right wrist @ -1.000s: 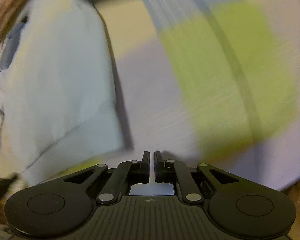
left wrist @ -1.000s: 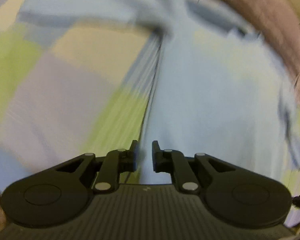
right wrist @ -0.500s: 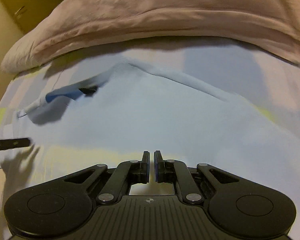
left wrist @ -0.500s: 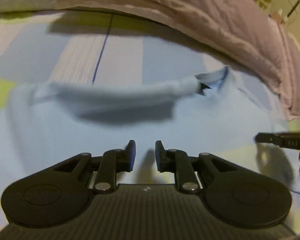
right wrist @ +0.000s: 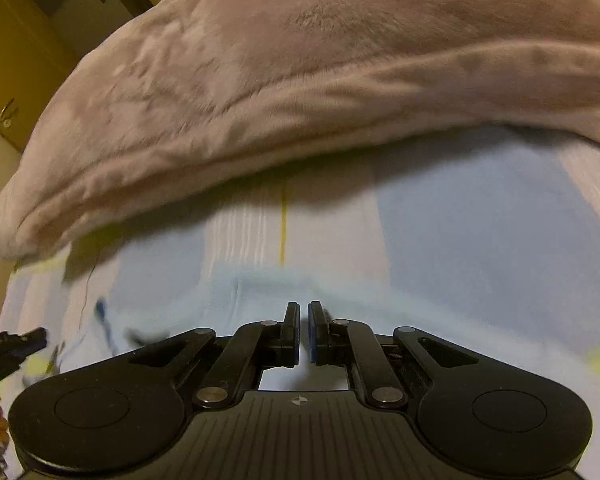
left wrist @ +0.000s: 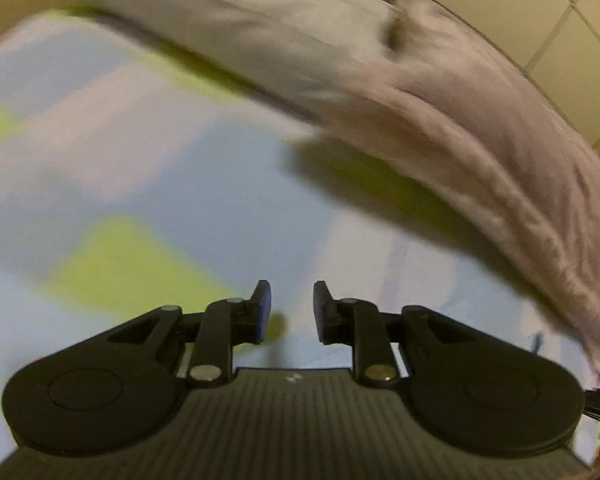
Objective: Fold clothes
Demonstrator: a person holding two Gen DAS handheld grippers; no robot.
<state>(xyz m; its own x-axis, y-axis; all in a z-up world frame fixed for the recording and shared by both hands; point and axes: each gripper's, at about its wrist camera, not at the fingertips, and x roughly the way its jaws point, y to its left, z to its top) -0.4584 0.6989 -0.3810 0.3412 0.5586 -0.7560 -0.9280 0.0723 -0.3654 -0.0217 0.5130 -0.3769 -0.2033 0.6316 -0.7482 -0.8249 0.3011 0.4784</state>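
Pink blanket (right wrist: 300, 80) bounds the checked sheet (left wrist: 180, 184) — left gripper (left wrist: 288, 308) spread, right gripper (right wrist: 304, 332) nearly closed, empty.

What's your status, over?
Left gripper open, empty. Right gripper nearly shut, nothing visibly held. Light blue garment flat on bed. Pink blanket beyond, clear.

The left gripper (left wrist: 291, 307) is held low over the bed sheet (left wrist: 204, 184), its jaws parted with nothing between them. The right gripper (right wrist: 304, 330) is held over the same sheet, its jaws drawn nearly together on nothing.
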